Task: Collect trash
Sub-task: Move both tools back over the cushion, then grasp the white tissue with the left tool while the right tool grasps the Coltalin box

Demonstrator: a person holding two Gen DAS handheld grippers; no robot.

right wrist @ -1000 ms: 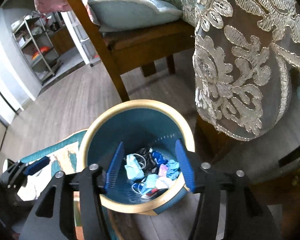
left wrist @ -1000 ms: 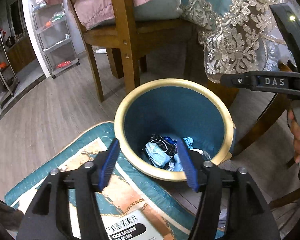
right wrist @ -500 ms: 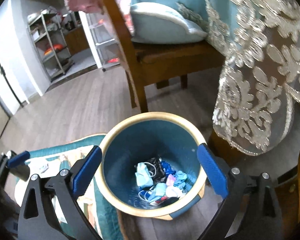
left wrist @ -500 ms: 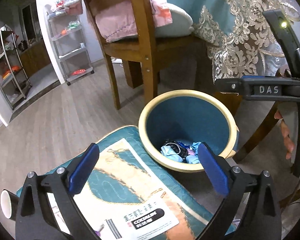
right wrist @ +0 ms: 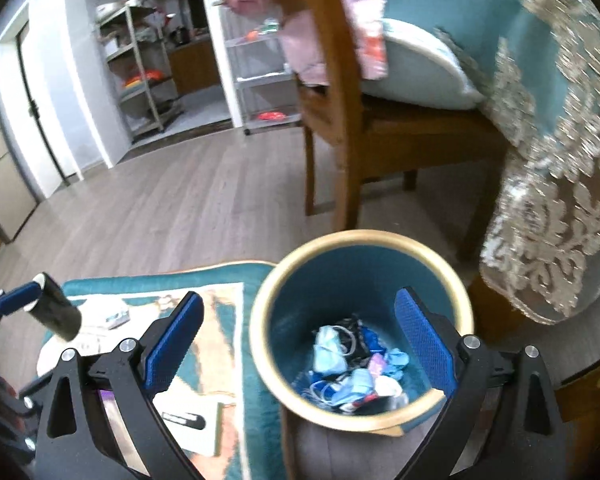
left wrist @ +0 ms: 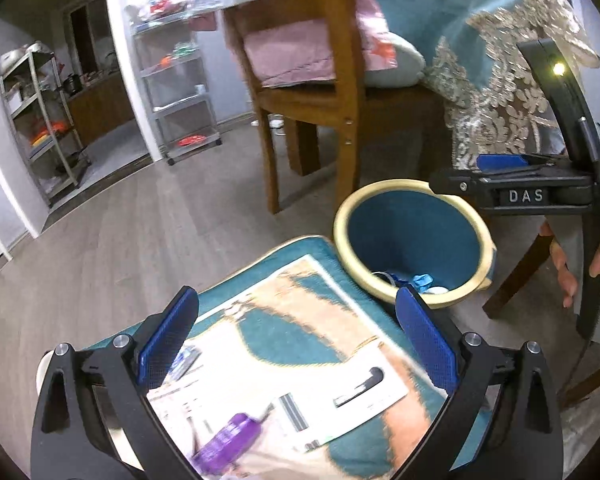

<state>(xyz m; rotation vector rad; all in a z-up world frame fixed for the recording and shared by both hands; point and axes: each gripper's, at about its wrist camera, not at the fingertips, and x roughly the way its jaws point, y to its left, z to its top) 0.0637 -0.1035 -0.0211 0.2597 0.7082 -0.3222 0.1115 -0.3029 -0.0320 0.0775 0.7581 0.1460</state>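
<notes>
The left claw (left wrist: pixel 296 340) is spread wide with nothing between its blue pads, hanging over a teal patterned mat (left wrist: pixel 300 332) where a white leaflet (left wrist: pixel 328 396) and a blurred purple item (left wrist: pixel 228 440) lie just under it. The right claw (right wrist: pixel 298 344) is likewise released and empty — directly below and ahead of it stands the teal bin (right wrist: pixel 360 240) with a cream rim. Crumpled trash (right wrist: pixel 356 368) — blue masks and wrappers — sits at the bin's bottom, between the right claw's fingers in its own view.
</notes>
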